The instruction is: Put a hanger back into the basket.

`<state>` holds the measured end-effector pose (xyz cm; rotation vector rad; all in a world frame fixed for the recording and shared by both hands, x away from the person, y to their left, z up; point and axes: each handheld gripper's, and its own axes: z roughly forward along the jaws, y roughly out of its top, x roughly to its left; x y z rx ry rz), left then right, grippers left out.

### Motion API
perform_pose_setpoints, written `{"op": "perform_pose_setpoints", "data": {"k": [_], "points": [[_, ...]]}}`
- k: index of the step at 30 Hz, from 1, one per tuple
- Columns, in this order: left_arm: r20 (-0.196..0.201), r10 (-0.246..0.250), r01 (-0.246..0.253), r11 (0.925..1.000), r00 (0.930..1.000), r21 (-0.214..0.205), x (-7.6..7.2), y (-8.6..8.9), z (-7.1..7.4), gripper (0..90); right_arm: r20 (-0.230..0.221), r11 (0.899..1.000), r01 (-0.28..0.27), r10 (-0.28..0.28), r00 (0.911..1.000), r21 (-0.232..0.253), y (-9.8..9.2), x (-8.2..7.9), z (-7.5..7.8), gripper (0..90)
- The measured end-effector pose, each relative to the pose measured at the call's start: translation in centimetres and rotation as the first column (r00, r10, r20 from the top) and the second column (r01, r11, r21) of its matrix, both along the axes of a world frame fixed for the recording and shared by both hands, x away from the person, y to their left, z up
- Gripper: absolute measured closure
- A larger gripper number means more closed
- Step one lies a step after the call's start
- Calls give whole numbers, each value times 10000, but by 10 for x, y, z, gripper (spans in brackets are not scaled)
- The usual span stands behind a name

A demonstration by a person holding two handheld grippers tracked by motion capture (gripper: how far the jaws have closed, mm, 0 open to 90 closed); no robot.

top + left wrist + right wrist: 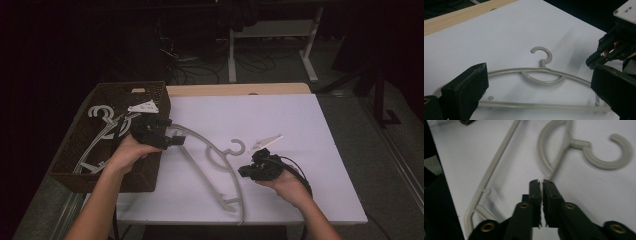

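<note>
High view: a grey hanger [215,167] lies flat at the centre of the white tabletop [300,120], hook toward the right. My left hand-held gripper [175,140], jaws spread wide and empty, hovers at its upper-left end beside a wicker basket [150,90]. My right hand-held gripper [243,171], jaws pressed together on nothing, sits just right of the hook.

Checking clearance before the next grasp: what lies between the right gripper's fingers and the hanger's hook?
Only bare white table: in the right gripper view, the shut right gripper points toward the hanger, its hook just ahead.
</note>
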<state>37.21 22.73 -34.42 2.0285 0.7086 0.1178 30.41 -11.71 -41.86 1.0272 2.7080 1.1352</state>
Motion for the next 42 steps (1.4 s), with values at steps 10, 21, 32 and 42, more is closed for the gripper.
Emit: {"op": "perform_pose_setpoints", "data": {"k": [10, 21, 32, 42], "points": [[99, -119, 119, 9999, 9999, -28, -1, -4, 2, 8, -577, 9924, -1021, 982, 9935, -693, 44, -7, -9, 893], [168, -352, 353, 9994, 9992, -60, -7, -15, 6, 8, -1038, 9741, -1110, 919, 9903, -1970, 46, -8, -24, 894], [149, -785, 787, 9968, 9968, -119, -15, -33, 9, 8, -948, 9687, -229, -6, 9955, -2472, 17, 3, -23, 895], [-92, -1105, 1105, 9939, 9938, -55, -20, -49, 3, 8, -620, 9520, 956, -1184, 9910, -2907, -21, 22, -22, 894]]}}
